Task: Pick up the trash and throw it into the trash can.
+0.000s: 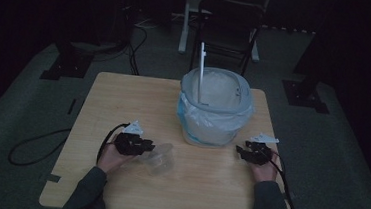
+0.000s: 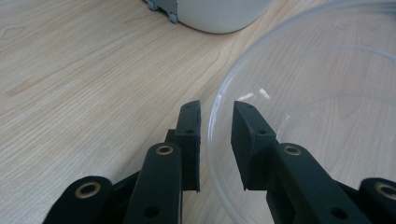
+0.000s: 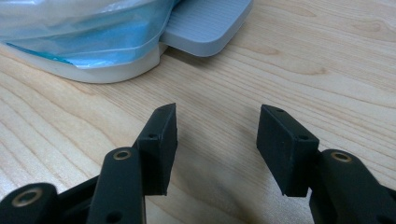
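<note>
A clear plastic cup [image 1: 159,158] lies on its side on the wooden table [image 1: 123,99], in front of the bin. My left gripper [image 1: 147,145] is at the cup's left. In the left gripper view its jaws [image 2: 217,106] straddle the cup's thin rim [image 2: 212,140], one pad inside and one outside, with a gap showing on both sides of the wall. My right gripper [image 1: 240,150] rests low at the right of the bin. In the right gripper view it [image 3: 218,111] stands open over bare wood with nothing between its fingers.
A white pedal bin [image 1: 213,111] lined with a pale blue bag stands at the table's middle back, lid [image 1: 201,70] raised. Its grey pedal [image 3: 205,23] faces my right gripper. A chair [image 1: 229,27] stands behind the table, and a cable [image 1: 34,148] lies on the floor at left.
</note>
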A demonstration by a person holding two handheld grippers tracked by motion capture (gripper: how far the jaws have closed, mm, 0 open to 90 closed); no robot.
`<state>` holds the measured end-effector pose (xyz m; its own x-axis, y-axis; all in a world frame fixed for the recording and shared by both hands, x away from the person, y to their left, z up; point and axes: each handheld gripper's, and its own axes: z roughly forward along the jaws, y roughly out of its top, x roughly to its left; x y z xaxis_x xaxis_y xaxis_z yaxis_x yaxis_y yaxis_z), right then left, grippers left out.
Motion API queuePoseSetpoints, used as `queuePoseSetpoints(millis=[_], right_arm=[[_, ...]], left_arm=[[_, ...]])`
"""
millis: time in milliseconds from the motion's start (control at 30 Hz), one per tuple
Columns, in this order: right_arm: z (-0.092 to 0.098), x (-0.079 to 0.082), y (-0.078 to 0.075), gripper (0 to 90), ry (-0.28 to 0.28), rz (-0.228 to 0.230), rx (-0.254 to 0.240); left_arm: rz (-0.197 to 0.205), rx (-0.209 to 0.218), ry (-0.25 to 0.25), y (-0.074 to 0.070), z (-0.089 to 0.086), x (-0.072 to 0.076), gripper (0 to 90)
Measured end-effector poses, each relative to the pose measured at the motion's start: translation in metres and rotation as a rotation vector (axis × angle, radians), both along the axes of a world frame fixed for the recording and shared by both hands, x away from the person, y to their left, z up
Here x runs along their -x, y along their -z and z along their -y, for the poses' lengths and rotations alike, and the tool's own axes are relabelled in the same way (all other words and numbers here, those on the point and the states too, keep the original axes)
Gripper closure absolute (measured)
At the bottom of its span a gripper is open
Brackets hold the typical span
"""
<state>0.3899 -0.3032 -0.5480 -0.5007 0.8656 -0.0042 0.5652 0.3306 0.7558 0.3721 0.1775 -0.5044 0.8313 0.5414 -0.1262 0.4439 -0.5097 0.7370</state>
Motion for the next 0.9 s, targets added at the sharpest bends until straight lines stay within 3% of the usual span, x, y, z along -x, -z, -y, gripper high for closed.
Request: queuePoseSetpoints(millis=[333,467,767,900], right_arm=[[0.000,0.000,0.000,46.9,-0.001,0.001,0.000],[0.000,0.000,0.000,46.9,-0.001,0.002,0.001],[0.000,0.000,0.000,46.9,-0.001,0.001,0.001],[0.000,0.000,0.000,47.0,-0.001,0.002,0.002]], left_arm=[[-0.002,-0.002,0.008,0.001,0.002,0.001,73.0],[0.017,0.006,0.003,-0.003,0.001,0.002,72.1],[0.083,0.131,-0.047,-0.030,-0.016,0.011,66.9],[0.102,0.170,-0.017,-0.042,-0.015,0.017,62.4]])
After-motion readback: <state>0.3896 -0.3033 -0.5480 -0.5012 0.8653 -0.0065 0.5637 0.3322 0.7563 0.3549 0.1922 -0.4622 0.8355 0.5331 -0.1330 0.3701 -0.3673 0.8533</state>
